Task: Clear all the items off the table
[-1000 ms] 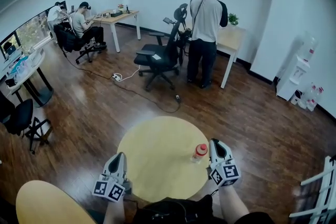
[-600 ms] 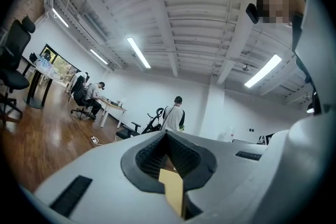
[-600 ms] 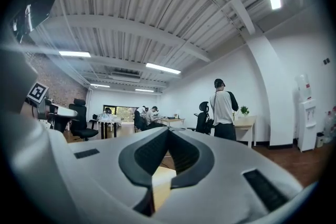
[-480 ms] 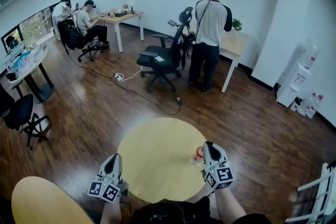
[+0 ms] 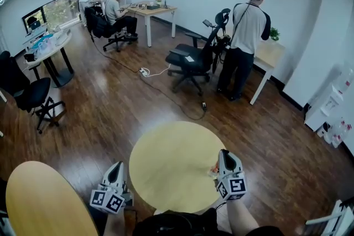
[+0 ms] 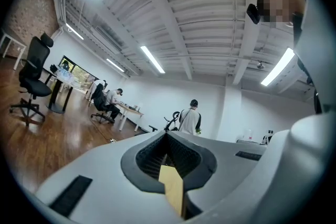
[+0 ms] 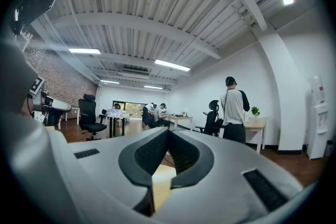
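A round yellow table [image 5: 171,163] stands right in front of me. A small clear bottle with a red cap [image 5: 213,169] stands near its right edge; only a sliver shows, the rest hidden behind my right gripper [image 5: 224,153]. That gripper hangs over the table's right edge, close beside the bottle. Its jaws are shut and empty in the right gripper view [image 7: 169,131]. My left gripper [image 5: 118,165] hovers just off the table's left edge, over the floor. In the left gripper view [image 6: 167,134] its jaws meet with nothing between them.
A second round yellow table [image 5: 44,204] lies at lower left. A person [image 5: 246,36] stands by an office chair [image 5: 193,61] and a desk [image 5: 271,52] beyond. Cables [image 5: 171,99] run over the wooden floor. A black chair [image 5: 27,94] stands at left.
The head view has swung, shifting the room rightward. The right gripper slid left in front of the bottle, now almost hiding it. The left gripper drifted slightly down and left.
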{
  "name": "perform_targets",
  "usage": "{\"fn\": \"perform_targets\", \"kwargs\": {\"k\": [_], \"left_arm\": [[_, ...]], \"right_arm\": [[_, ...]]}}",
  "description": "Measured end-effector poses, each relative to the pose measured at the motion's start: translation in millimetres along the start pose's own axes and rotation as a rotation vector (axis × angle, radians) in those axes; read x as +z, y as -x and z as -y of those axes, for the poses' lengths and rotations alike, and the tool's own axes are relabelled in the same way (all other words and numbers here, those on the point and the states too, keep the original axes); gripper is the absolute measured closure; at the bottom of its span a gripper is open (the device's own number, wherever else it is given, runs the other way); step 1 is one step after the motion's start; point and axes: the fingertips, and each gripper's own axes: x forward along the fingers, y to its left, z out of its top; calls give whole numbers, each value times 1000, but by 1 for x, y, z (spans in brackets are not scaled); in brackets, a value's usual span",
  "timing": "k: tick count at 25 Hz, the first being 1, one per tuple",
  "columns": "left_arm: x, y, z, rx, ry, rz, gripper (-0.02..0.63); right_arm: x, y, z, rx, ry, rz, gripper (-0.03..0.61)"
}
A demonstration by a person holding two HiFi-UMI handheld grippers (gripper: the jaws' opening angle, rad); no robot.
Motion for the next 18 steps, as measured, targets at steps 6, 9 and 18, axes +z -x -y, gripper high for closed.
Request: {"fn": "perform_targets", "kwargs": {"k": [6,9,18], "left_arm": [[16,86,-30,265,-43,31,623],[28,147,-42,424,-65,79,623],[46,297,-33,769,-104,211,623]], "right_arm": [[-9,-49,-62,215,-11,-8,577],[-21,-74,-119,375,2,-35,577],[-19,-86,-266,728,1,-43,577]]}}
